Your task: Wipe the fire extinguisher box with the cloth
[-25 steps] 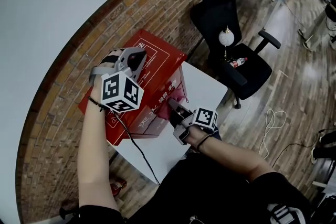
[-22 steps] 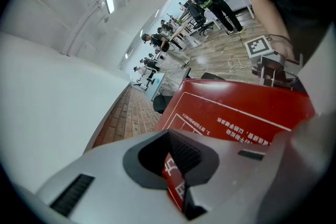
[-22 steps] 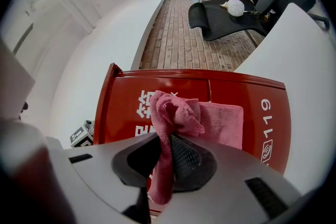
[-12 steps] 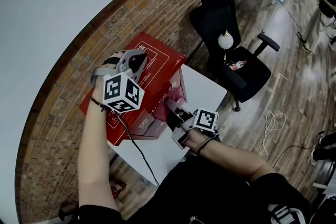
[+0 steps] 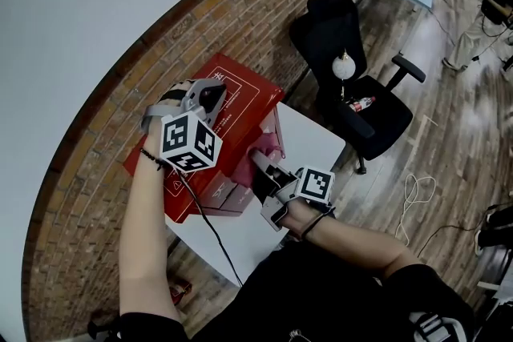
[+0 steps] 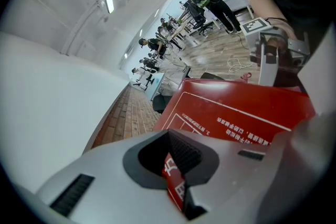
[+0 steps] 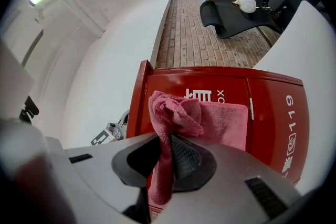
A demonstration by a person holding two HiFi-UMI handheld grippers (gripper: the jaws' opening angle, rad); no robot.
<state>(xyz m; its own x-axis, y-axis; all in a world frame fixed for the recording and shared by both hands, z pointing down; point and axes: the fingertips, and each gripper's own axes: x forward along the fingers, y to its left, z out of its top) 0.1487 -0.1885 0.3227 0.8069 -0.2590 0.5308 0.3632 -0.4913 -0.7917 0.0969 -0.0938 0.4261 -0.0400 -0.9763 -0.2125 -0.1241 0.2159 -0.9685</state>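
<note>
**Soft cloth on a hard red box**

The red box (image 5: 248, 88) stands on a white desk (image 5: 317, 136), with its back near a brick wall (image 5: 120, 108). The pink cloth (image 5: 272, 142) is pressed flat on the front of the box, close to the top edge.

The right gripper (image 5: 260, 162) has its fingers pinching a bunch of the cloth. The rest of the cloth spreads out on the box front. The left gripper (image 5: 210, 96) rests on top of the box. Its fingers are pressed together, and they seem to nip a thin red edge of the box.

The cloth is soft and floppy. It bends to any shape, so it is best held by a thick bunch, as it is now. A thin pinch might let it slip out while rubbing.

The box looks hard, smooth and shiny. The cloth should slide over it well. The box may be light and could tip or scoot when pushed, so holding its top is wise.

A black chair (image 5: 353, 68) stands just past the desk on a wood floor (image 5: 449, 116). There is free room on that side.
</note>
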